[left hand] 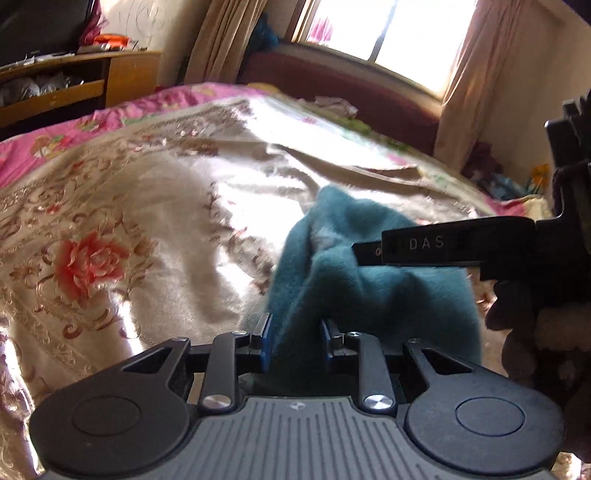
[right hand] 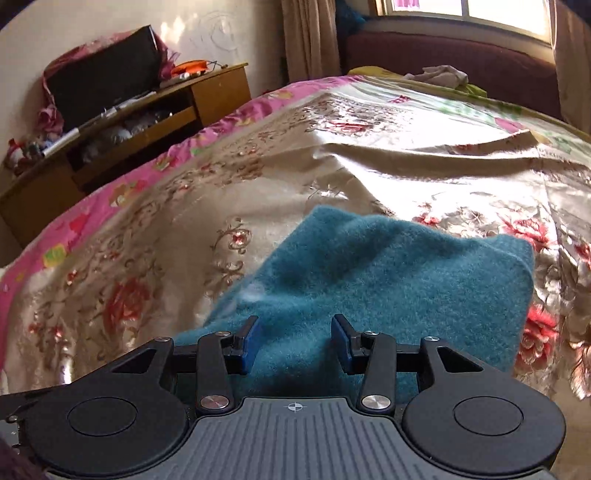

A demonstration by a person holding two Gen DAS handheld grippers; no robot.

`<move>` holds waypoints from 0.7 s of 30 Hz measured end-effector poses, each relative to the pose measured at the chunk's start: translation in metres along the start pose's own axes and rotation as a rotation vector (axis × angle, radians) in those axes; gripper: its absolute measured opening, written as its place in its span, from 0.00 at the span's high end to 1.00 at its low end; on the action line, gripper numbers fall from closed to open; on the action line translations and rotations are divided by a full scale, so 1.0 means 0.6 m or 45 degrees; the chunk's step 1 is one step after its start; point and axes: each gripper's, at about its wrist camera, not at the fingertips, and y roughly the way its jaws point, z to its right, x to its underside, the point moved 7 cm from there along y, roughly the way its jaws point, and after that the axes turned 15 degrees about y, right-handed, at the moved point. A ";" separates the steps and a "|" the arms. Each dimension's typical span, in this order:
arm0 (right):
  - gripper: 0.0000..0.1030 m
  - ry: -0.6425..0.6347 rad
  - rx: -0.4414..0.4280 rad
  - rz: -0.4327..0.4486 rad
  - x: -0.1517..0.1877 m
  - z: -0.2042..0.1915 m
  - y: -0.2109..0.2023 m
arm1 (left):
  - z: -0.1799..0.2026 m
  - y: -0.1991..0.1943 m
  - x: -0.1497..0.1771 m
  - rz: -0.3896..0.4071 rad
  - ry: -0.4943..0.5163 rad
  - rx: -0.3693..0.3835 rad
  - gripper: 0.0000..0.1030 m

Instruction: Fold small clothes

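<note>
A teal fleece garment (left hand: 388, 295) lies on the floral bedspread (left hand: 110, 229). One bunched edge rises between the blue pads of my left gripper (left hand: 295, 338), which is shut on it. In the right wrist view the garment (right hand: 388, 266) spreads out fairly flat, with a folded corner at the right. My right gripper (right hand: 295, 334) hovers low over its near edge with the pads apart and cloth lying beneath them, not pinched. From the left wrist view the right gripper (left hand: 356, 254) comes in from the right, held by a hand (left hand: 524, 325), its finger against the raised cloth.
The bedspread (right hand: 369, 166) is wrinkled, with a pink sheet (right hand: 122, 192) along its left edge. A wooden cabinet (right hand: 155, 110) stands left of the bed. Crumpled pale clothes (right hand: 439, 75) lie at the far end, under a bright window (left hand: 399, 33) with curtains.
</note>
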 end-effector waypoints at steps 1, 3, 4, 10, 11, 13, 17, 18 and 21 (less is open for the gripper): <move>0.60 -0.001 0.011 -0.009 0.000 0.001 0.012 | -0.001 0.006 0.003 -0.022 0.001 -0.005 0.70; 0.62 0.005 0.031 -0.014 -0.002 0.005 0.032 | -0.005 0.018 0.004 -0.052 0.009 -0.017 0.70; 0.62 0.012 0.032 -0.016 -0.004 0.007 0.040 | -0.005 0.023 0.005 -0.063 0.017 -0.024 0.70; 0.63 0.019 0.033 -0.006 -0.003 0.013 0.057 | -0.012 0.046 0.005 -0.117 0.036 -0.034 0.69; 0.63 0.025 0.032 -0.008 -0.004 0.013 0.059 | -0.011 0.048 0.005 -0.121 0.042 -0.036 0.69; 0.63 0.033 0.032 -0.009 -0.006 0.014 0.060 | -0.011 0.051 0.005 -0.130 0.050 -0.038 0.69; 0.63 0.038 0.029 -0.004 -0.005 0.014 0.059 | -0.011 0.052 0.005 -0.142 0.061 -0.040 0.68; 0.63 0.043 0.027 -0.004 -0.005 0.015 0.059 | -0.010 0.052 0.005 -0.146 0.067 -0.041 0.68; 0.63 0.048 0.024 -0.002 -0.004 0.016 0.057 | -0.010 0.052 0.005 -0.156 0.074 -0.043 0.67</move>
